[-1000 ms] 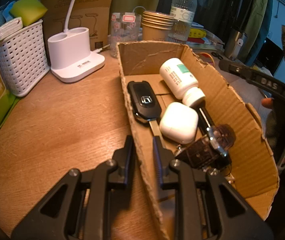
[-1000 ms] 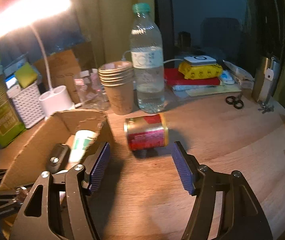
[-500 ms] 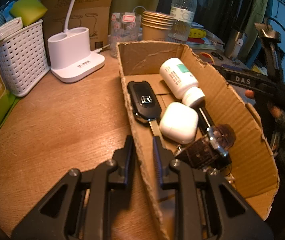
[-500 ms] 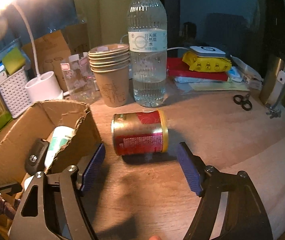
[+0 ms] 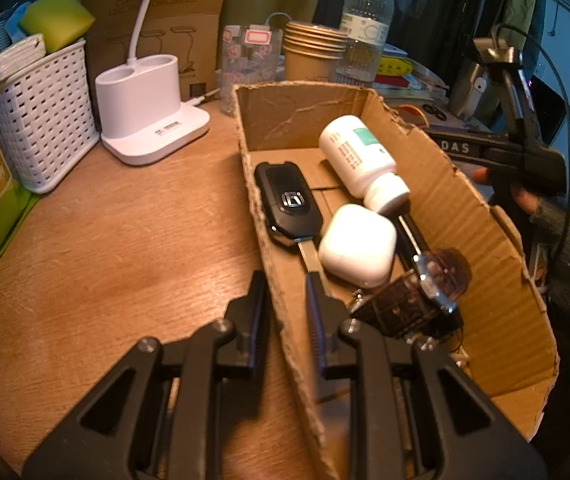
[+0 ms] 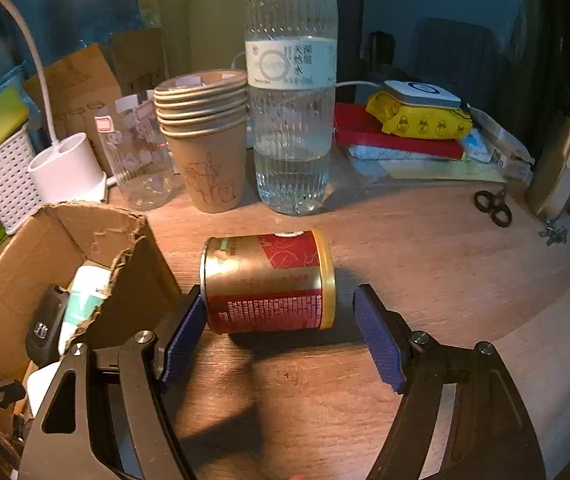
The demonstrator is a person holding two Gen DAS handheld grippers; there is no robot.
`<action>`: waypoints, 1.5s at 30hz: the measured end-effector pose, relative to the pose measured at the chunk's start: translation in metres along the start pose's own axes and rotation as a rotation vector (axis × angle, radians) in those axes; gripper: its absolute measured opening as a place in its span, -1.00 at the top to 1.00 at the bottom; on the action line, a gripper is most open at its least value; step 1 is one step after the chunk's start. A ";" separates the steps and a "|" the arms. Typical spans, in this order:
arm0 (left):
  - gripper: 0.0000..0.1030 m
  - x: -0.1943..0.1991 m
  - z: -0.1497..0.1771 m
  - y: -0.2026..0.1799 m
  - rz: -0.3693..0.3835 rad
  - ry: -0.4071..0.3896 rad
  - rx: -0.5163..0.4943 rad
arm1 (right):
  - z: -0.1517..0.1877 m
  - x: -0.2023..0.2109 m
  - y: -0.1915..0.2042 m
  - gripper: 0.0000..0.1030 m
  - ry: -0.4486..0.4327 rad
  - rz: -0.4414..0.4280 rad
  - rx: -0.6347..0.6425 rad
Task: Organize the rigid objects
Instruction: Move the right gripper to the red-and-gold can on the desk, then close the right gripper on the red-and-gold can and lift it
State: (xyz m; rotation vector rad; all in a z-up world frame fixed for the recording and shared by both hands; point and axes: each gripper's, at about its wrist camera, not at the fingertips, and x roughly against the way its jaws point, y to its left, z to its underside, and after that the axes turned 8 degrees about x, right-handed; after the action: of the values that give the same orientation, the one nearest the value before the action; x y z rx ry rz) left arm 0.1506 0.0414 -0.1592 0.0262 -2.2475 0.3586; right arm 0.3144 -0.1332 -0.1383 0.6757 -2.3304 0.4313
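My left gripper [image 5: 285, 284] is shut on the near left wall of the torn cardboard box [image 5: 465, 216], one finger outside and one inside. In the box lie a black car key [image 5: 287, 204], a white pill bottle [image 5: 359, 160], a white earbud case [image 5: 359, 246] and a brown-strapped watch [image 5: 417, 300]. To the right of the box, a red and gold can [image 6: 265, 280] lies on its side on the wooden table. My right gripper [image 6: 279, 300] stands open astride it. The left blue pad is at the can's end and the right pad is a gap away.
Behind the can stand a water bottle [image 6: 291, 120], stacked paper cups [image 6: 209, 140] and a clear jar [image 6: 137, 160]. A white lamp base [image 5: 145, 116] and a white basket [image 5: 41, 116] are at the back left. Small scissors [image 6: 493, 208] and a yellow pack [image 6: 417, 120] lie at the far right.
My right gripper has come forward and down onto the can, its jaws wider, so the can now sits between the pads. The left gripper and the box have not moved.
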 end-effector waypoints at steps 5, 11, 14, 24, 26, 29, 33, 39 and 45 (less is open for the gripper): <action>0.59 0.000 0.000 0.000 0.000 0.000 0.000 | 0.001 -0.002 0.004 -0.26 0.012 -0.014 0.015; 0.59 0.000 0.000 0.000 0.000 0.000 0.000 | 0.008 0.012 0.007 -0.26 -0.003 -0.010 0.010; 0.59 0.000 0.000 0.000 0.000 0.000 0.000 | 0.013 0.023 0.008 -0.25 -0.018 -0.003 0.009; 0.59 0.000 0.000 0.000 0.000 0.000 0.000 | 0.034 0.055 0.020 -0.25 -0.052 0.003 -0.002; 0.59 0.000 0.000 0.000 0.000 0.000 0.000 | 0.037 0.062 0.022 -0.25 -0.060 0.006 -0.003; 0.59 0.000 0.000 0.000 0.000 0.000 0.000 | 0.042 0.072 0.026 -0.25 -0.068 0.006 -0.007; 0.59 0.000 0.000 -0.001 0.000 0.000 0.000 | 0.047 0.084 0.029 -0.25 -0.081 -0.001 -0.012; 0.59 0.000 0.000 0.000 0.000 0.000 0.000 | 0.048 0.109 0.033 -0.25 -0.126 -0.005 -0.014; 0.59 0.000 0.000 0.000 0.000 0.001 0.000 | 0.041 0.129 0.045 -0.25 -0.173 -0.014 0.013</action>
State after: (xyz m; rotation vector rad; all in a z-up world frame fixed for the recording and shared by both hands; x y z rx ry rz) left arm 0.1508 0.0412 -0.1591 0.0261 -2.2469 0.3587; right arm 0.1847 -0.1613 -0.0864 0.7619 -2.4851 0.3951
